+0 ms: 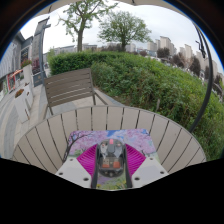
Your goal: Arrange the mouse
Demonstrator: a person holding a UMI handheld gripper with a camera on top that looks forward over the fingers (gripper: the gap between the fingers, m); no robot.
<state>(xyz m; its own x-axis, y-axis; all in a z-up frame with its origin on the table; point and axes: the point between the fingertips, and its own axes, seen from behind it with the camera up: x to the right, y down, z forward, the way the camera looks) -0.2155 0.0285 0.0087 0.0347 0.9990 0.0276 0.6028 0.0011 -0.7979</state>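
A dark grey mouse (111,158) with an orange patch on its back sits between my gripper's (111,150) two fingers. The magenta pads (90,160) touch it on both sides, so the gripper is shut on it. Under and ahead of the mouse lies a mouse mat (90,138) printed with pink blossoms and blue sky. The mat lies on a round table (45,140) of pale wooden slats. I cannot tell whether the mouse rests on the mat or is held just above it.
A wooden bench (70,88) stands beyond the table on a paved walk. A tall green hedge (165,85) runs along the far and right side. The table's slats (175,140) lie bare around the mat.
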